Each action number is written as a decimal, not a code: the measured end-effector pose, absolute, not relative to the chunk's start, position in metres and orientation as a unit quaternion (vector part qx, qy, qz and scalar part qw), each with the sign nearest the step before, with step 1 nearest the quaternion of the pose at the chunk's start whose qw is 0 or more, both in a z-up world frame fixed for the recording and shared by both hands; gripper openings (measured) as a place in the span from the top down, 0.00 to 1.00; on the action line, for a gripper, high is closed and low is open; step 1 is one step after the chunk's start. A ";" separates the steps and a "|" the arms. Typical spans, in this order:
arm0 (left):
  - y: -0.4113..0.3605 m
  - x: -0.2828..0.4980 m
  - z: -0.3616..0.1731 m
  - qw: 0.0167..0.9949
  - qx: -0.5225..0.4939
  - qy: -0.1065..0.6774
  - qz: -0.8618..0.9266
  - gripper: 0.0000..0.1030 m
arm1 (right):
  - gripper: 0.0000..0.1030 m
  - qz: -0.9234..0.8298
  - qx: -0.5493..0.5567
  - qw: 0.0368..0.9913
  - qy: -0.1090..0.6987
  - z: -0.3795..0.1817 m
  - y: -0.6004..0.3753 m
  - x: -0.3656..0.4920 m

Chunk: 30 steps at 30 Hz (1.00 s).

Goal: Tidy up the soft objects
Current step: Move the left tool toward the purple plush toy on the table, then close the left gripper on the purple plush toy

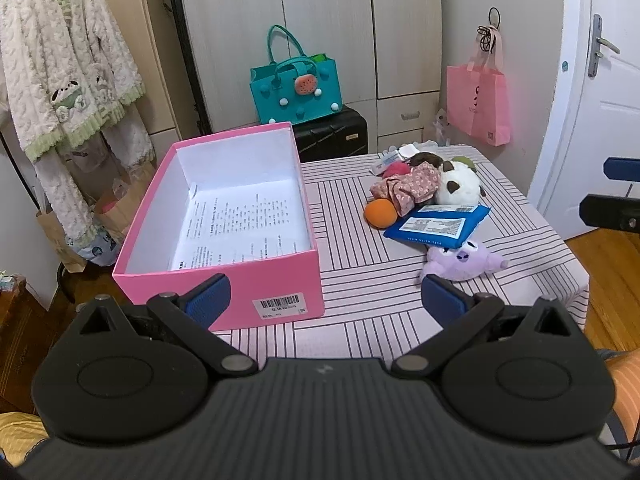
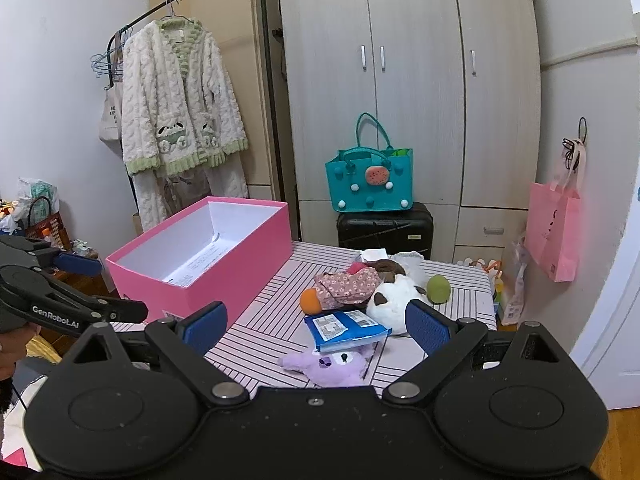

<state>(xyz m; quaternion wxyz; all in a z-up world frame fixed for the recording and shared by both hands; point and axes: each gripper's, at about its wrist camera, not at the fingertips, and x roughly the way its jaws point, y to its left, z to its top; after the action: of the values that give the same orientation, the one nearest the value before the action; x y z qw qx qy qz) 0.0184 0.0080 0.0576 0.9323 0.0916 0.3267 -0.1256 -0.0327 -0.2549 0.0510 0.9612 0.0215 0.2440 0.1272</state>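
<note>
A pink box [image 1: 224, 216] [image 2: 208, 256] with white walls and a printed sheet inside stands on the left of the striped table [image 1: 360, 280]. To its right lies a pile: a purple plush [image 1: 464, 260] [image 2: 336, 364], a blue packet [image 1: 436, 226] [image 2: 344, 330], an orange ball [image 1: 380, 213] [image 2: 311, 301], floral cloth [image 1: 408, 186] [image 2: 346, 285], a white plush [image 1: 456, 186] [image 2: 394, 300] and a green ball [image 2: 439, 288]. My left gripper [image 1: 326, 300] hovers open at the table's near edge. My right gripper [image 2: 316, 326] is open above the purple plush, holding nothing.
A teal felt bag [image 1: 296, 84] sits on a black suitcase [image 1: 332, 136] behind the table. A pink bag [image 1: 478, 106] hangs on the right by the door [image 1: 592, 100]. A fluffy robe [image 1: 68, 76] hangs on a rack at the left. The wardrobe [image 2: 400, 80] fills the back.
</note>
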 end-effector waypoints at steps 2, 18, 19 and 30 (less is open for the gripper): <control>0.008 0.018 0.058 0.931 0.091 0.329 -0.131 0.00 | 0.05 0.129 0.021 0.961 0.243 0.051 -0.254 -0.033; 0.007 0.018 0.060 0.928 0.084 0.329 -0.152 0.00 | 0.05 0.140 0.020 0.960 0.243 0.048 -0.256 -0.034; 0.006 0.019 0.060 0.928 0.083 0.330 -0.152 0.01 | 0.05 0.140 0.020 0.960 0.243 0.048 -0.257 -0.033; -0.009 0.036 0.048 0.933 0.089 0.312 -0.154 0.01 | 0.05 0.137 0.012 0.970 0.198 0.029 -0.265 -0.020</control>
<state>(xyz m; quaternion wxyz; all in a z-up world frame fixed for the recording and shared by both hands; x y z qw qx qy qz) 0.0359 -0.0092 0.0482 0.9332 0.0887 0.3121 -0.1542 -0.0205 -0.2652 0.0289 0.9704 0.0124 0.1985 0.1372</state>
